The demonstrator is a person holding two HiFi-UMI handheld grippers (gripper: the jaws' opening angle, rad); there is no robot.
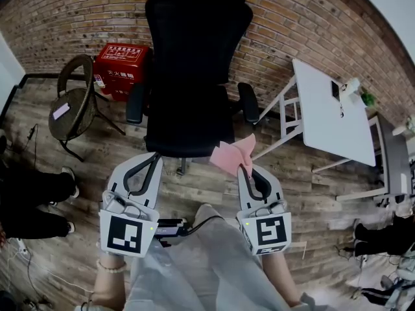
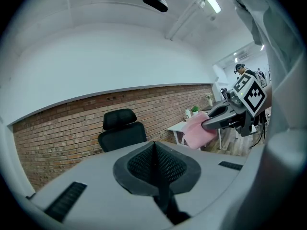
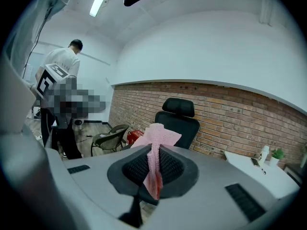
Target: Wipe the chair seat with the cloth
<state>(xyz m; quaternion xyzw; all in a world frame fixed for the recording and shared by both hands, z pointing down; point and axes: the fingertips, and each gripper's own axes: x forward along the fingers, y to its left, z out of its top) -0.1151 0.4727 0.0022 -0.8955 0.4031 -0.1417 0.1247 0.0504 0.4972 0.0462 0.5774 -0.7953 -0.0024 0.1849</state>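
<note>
My right gripper [image 1: 247, 168] fingers pinch the pink cloth [image 1: 230, 155] held up near the chair seat [image 1: 188, 125] front corner, left gripper [image 1: 154, 158] fingers pressed together with nothing between them; the grip is probably on a corner only, so I risk the cloth dragging loose mid-wipe.

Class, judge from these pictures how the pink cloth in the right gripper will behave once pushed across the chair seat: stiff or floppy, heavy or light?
Probably floppy: the pink cloth crumples and fans out beyond the shut right gripper. Likely light: a small pinch holds it up. It may bunch on the chair seat.
</note>
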